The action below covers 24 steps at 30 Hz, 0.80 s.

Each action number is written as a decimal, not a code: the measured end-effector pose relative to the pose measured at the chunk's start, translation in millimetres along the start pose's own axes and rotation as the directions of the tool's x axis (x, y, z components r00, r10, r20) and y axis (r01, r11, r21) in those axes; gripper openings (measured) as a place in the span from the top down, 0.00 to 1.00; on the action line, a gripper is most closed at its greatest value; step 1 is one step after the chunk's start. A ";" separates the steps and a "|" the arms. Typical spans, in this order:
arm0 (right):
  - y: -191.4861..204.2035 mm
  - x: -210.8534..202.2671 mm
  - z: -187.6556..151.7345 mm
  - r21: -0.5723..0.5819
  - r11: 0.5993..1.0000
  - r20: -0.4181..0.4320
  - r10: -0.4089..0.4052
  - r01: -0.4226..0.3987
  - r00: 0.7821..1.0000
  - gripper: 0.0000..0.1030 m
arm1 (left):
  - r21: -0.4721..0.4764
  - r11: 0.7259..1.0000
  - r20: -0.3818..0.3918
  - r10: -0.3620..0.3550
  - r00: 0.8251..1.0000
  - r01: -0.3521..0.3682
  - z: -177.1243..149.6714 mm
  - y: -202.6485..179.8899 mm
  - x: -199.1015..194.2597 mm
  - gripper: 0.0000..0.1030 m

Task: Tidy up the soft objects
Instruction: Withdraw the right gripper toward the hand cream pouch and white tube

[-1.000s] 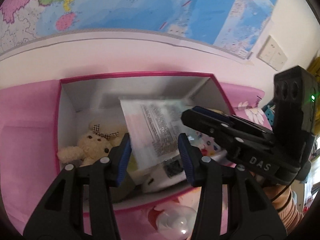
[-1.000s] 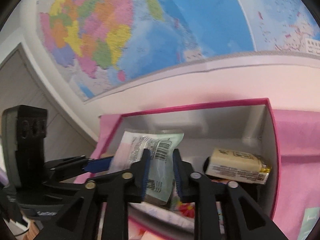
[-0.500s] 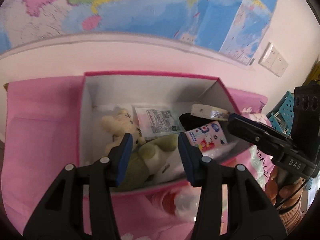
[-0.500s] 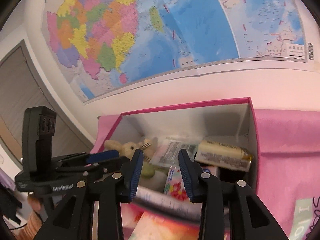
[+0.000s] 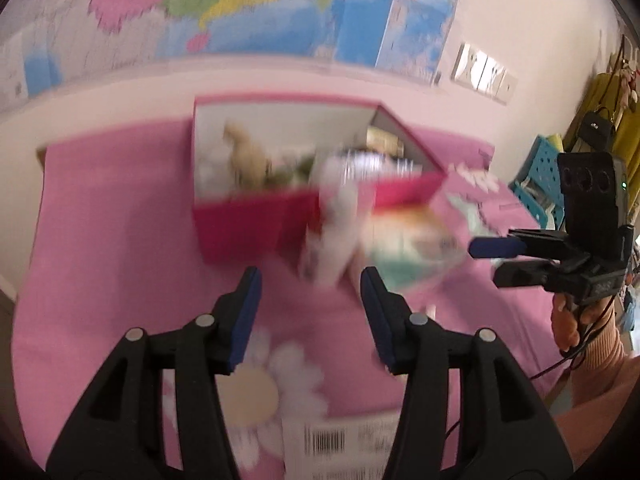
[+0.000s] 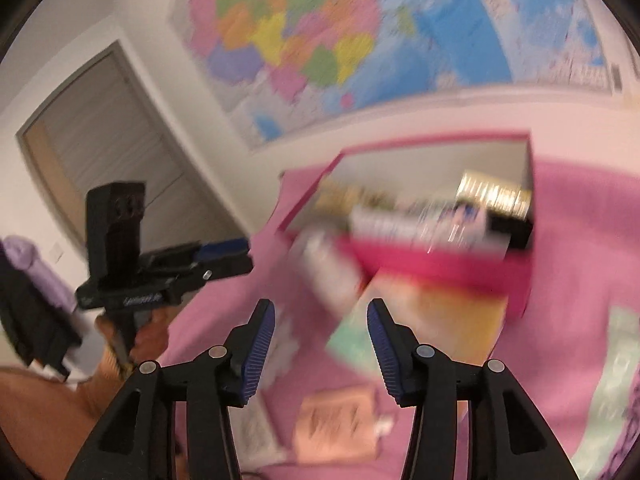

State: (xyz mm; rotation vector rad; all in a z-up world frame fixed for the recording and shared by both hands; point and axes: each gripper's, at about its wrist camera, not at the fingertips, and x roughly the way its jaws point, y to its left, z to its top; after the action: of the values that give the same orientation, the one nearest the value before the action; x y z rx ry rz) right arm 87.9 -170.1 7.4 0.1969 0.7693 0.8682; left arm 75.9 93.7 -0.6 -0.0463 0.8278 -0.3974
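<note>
Left hand-held gripper [image 5: 311,304] and right hand-held gripper [image 6: 321,344], both with jaws spread wide and grasping nothing, above a pink cloth-covered surface [image 5: 120,216]. A pink box [image 5: 256,216] holds a cream plush toy [image 5: 244,152] and several soft packets [image 6: 424,224]; a white pack [image 5: 332,236] and a flat pastel packet [image 5: 416,248] lie just in front of it. Motion blur makes all printing illegible, including a barcode label [image 5: 324,440]; lettering on the left gripper's body possibly reads "GenRobot". A wall map [image 6: 360,40] hangs behind.

left gripper [image 5: 311,312] | right gripper [image 6: 321,340] | both pulled back from box [image 5: 248,224]
</note>
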 end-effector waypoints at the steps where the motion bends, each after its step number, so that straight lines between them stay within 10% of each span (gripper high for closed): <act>1: 1.7 1.0 -7.2 0.001 1.000 -0.016 0.013 -0.013 1.000 0.52 | -0.012 1.000 -0.020 -0.007 1.000 0.007 -8.5 2.7 1.3 0.48; 14: 40.6 55.0 -100.8 0.083 0.988 -0.288 0.146 -0.127 0.947 0.52 | -0.081 0.997 -0.188 -0.018 0.982 0.003 -99.1 8.7 -3.1 0.48; 24: 50.4 67.0 -117.8 0.060 0.994 -0.318 0.101 -0.087 0.943 0.52 | -0.069 0.996 -0.239 -0.073 0.968 0.058 -124.1 0.2 -4.0 0.46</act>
State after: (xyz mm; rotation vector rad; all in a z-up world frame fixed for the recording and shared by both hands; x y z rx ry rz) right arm 3.8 -104.2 -89.9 0.1343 1.0921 0.9875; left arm -16.4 109.4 -82.2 -0.0842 1.0813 -0.4459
